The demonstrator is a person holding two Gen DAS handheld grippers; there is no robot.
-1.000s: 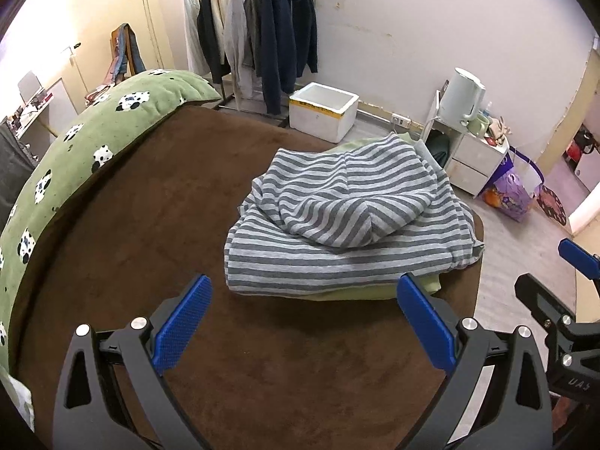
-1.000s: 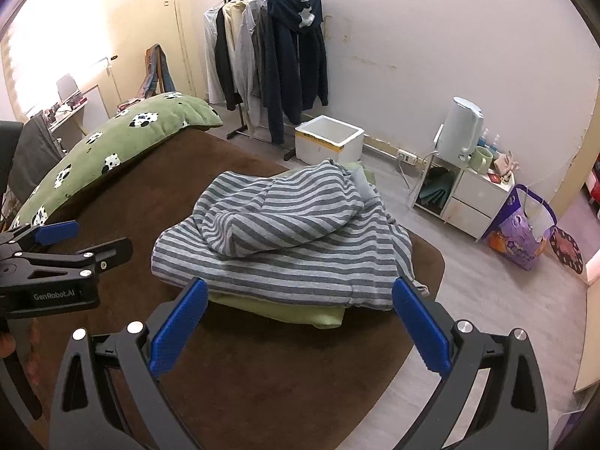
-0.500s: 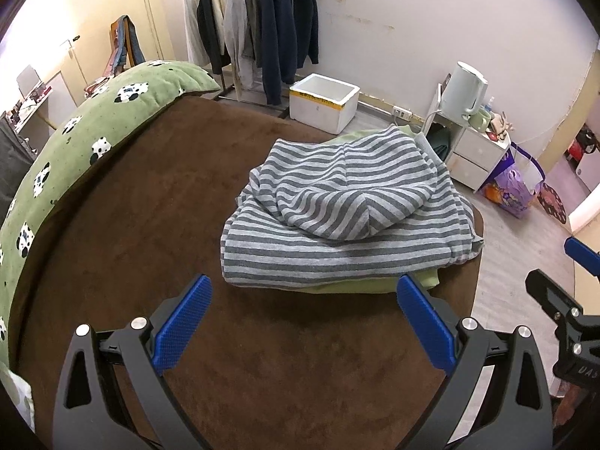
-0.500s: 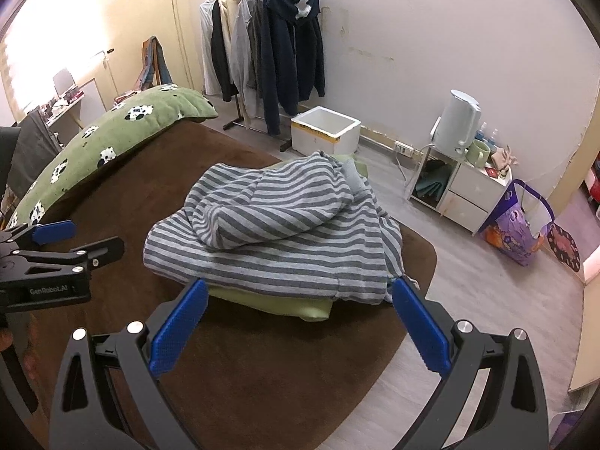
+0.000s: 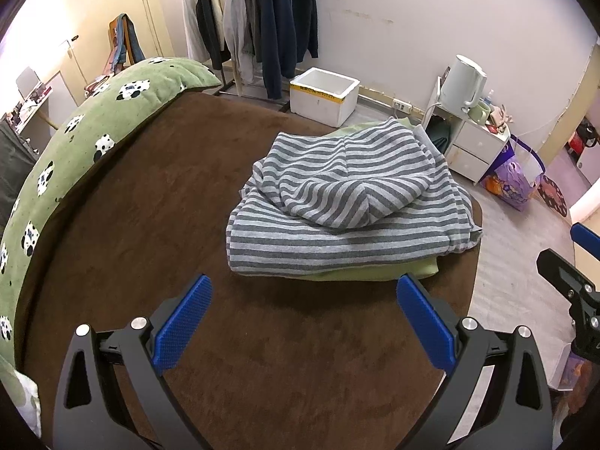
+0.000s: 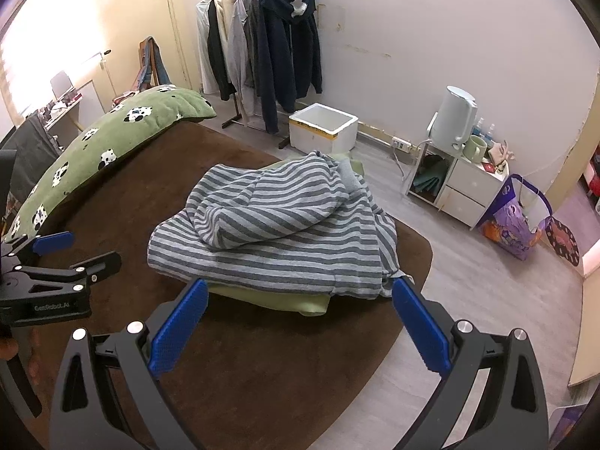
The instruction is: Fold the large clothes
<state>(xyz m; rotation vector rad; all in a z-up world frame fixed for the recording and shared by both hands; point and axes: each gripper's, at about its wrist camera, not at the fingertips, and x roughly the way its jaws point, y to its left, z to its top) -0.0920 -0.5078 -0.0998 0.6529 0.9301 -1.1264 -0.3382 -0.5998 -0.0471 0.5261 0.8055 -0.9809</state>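
A grey-striped hooded garment (image 5: pixel 345 206) (image 6: pixel 277 232) lies folded, hood on top, over a folded pale-green garment (image 5: pixel 375 272) (image 6: pixel 285 298) near the far right corner of the brown bed cover (image 5: pixel 168 206) (image 6: pixel 262 356). My left gripper (image 5: pixel 303 318) hangs open above bare cover, short of the stack, with nothing between its blue pads. My right gripper (image 6: pixel 298 318) is open too, its tips just before the stack's near edge. In the right wrist view the left gripper (image 6: pixel 63 258) shows at the left edge; in the left wrist view the right gripper (image 5: pixel 573 258) shows at the right edge.
A green panda-print pillow (image 5: pixel 75 142) runs along the left side of the bed. Beyond the bed stand a clothes rack with hanging coats (image 6: pixel 262 45), a white foam box (image 6: pixel 322 127), a small white cabinet with a kettle (image 6: pixel 455 120) and a purple bag (image 6: pixel 513 225) on the floor.
Both grippers have drawn back and up from the stack, so it looks smaller and farther. The folded clothes have not moved. Both grippers stay open.
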